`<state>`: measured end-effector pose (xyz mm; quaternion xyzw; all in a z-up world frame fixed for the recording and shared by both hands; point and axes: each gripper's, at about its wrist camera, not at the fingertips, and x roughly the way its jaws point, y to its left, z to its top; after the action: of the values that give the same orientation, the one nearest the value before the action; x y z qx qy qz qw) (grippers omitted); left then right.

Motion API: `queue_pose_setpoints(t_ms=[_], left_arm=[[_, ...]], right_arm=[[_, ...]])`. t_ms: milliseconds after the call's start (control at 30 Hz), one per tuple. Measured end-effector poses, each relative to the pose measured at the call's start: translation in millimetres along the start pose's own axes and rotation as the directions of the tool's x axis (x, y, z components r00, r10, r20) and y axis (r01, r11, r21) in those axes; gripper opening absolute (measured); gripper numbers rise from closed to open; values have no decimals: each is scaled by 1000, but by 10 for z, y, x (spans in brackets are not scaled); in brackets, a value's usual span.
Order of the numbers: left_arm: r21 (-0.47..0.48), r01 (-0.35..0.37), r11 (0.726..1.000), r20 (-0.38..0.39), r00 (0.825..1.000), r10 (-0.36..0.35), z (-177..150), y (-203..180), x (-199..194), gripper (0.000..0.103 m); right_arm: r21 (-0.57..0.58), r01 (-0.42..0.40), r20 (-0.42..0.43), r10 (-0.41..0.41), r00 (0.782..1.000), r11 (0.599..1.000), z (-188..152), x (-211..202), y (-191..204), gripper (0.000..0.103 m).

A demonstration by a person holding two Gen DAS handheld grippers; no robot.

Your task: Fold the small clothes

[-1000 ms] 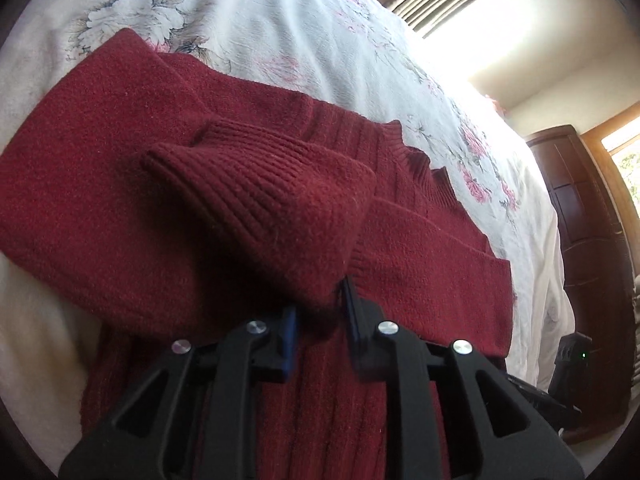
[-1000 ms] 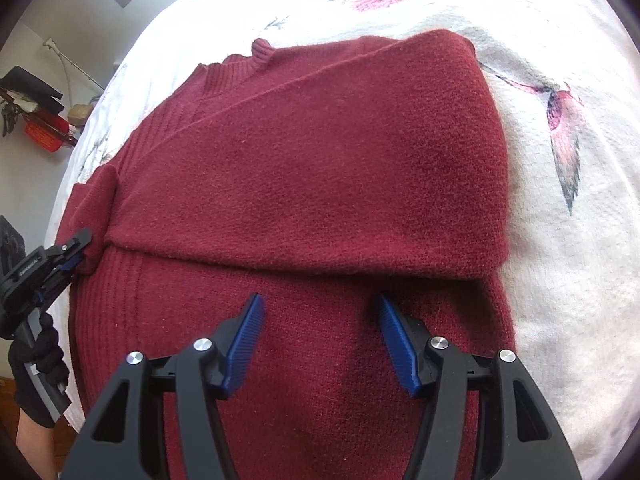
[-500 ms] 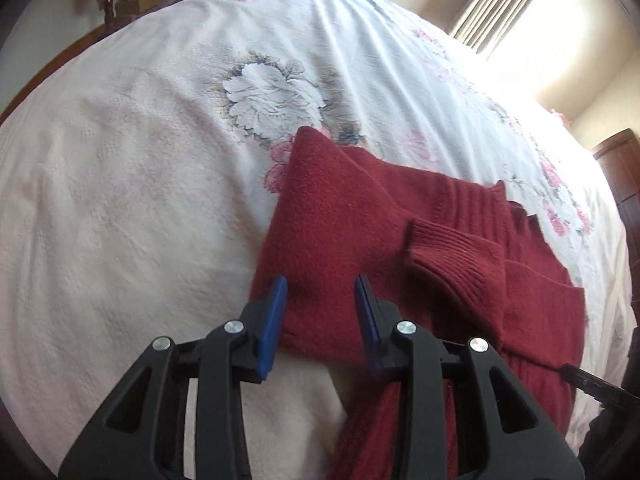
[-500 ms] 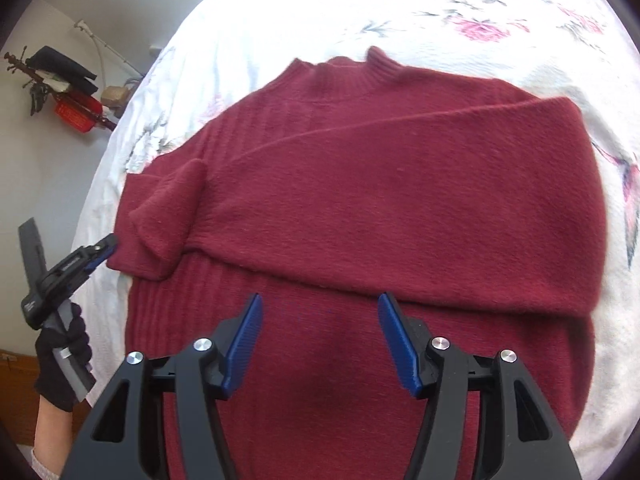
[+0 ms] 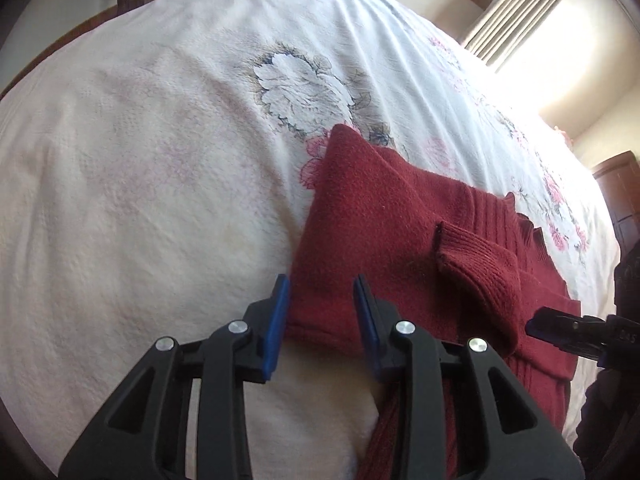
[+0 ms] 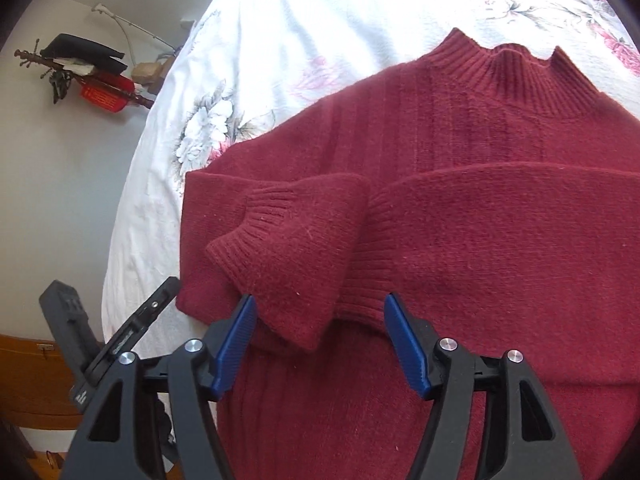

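A dark red sweater point(image 6: 460, 200) lies flat on a bed point(image 5: 160, 160) with a white cover that has flowers on it; its neck point(image 6: 512, 76) points away from the right camera; both sleeves are folded in over the front; the left sleeve's cuff point(image 6: 256, 224) sits on top of the body, and the right sleeve's cuff point(image 6: 368, 264) lies just beside it, near the middle

The left tool point(image 5: 320, 320) is open a little way, with nothing in it; its blue fingers point(image 5: 276, 324) sit at the folded corner of the sweater, one on each side of that edge; I cannot tell if they touch the cloth

The right tool point(image 6: 320, 336) is open wide and holds nothing; it hangs over the front of the sweater, just below the two cuffs

In the right camera the left tool shows as a black shape at the side of the bed; a dark wooden cupboard point(image 5: 620, 192) stands far off past the bed; a red thing point(image 6: 104, 92) hangs on the wall
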<state>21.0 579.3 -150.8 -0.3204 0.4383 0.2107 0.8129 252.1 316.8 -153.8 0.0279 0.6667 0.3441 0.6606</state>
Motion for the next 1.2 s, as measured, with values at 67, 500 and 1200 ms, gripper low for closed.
queue_pose_setpoints(t_ms=[67,500,1200], left_arm=[[-12,-1,1000,1,1000,1,-27,76,-73,34],[12,21,1000,0,1000,-21,-40,-153,-48,34],[116,-52,992,-114,991,66,-245,-995,724,37]], right_arm=[[14,2,-23,-1,1000,1000,16,122,25,66],[-43,-48,114,53,992,998,-121,-436,-167,17],[101,156,156,-171,973,982,-346,-843,-1526,20]])
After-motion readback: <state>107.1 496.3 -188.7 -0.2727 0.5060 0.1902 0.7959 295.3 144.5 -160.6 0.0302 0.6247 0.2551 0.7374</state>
